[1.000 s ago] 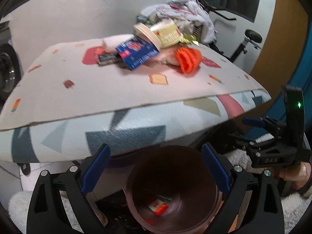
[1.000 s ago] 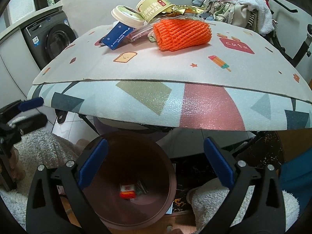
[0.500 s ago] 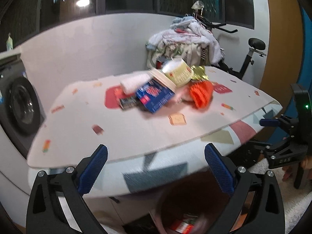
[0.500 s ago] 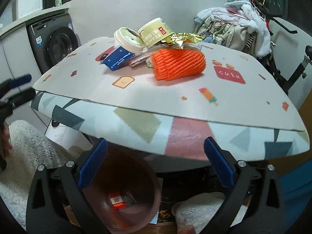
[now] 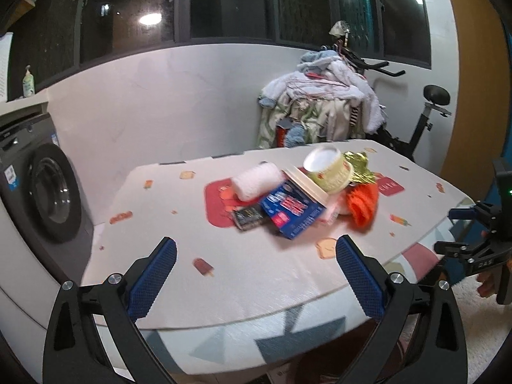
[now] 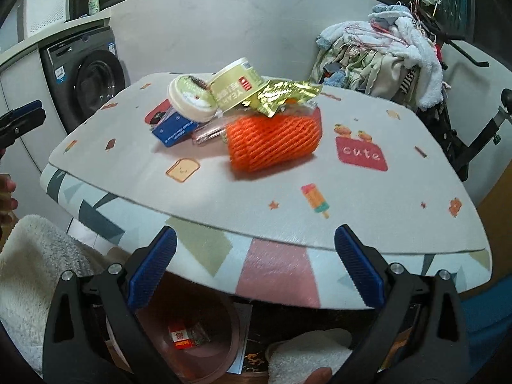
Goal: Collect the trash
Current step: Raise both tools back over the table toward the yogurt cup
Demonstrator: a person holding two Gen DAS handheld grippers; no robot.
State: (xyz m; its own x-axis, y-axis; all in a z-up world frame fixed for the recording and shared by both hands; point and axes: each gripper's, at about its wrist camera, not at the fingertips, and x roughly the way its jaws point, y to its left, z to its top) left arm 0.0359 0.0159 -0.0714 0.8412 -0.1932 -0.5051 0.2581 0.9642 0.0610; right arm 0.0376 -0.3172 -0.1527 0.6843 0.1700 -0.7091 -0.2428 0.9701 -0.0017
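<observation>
A trash pile lies on the patterned table [image 5: 153, 224]: an orange foam net [image 6: 275, 137] [image 5: 361, 204], a blue packet [image 5: 291, 211] [image 6: 174, 129], a green cup [image 6: 238, 88] [image 5: 329, 168] with its lid [image 6: 192, 100], a gold wrapper [image 6: 284, 94], a white foam roll [image 5: 256, 180] and a small dark wrapper [image 5: 248, 219]. A brown bin [image 6: 224, 361] under the table's front edge holds a red wrapper [image 6: 182, 339]. My left gripper [image 5: 256, 275] is open and empty before the pile. My right gripper [image 6: 256, 265] is open and empty at the table's front edge.
A washing machine [image 5: 41, 198] stands left of the table. A heap of clothes [image 5: 323, 108] on an exercise bike [image 5: 425, 118] is behind it. White fluffy rugs [image 6: 35, 272] lie on the floor. The right gripper shows at the left wrist view's right edge [image 5: 480, 240].
Both grippers have risen from over the bin below the table edge to above table level. The bin has dropped out of the left wrist view. Both stay open.
</observation>
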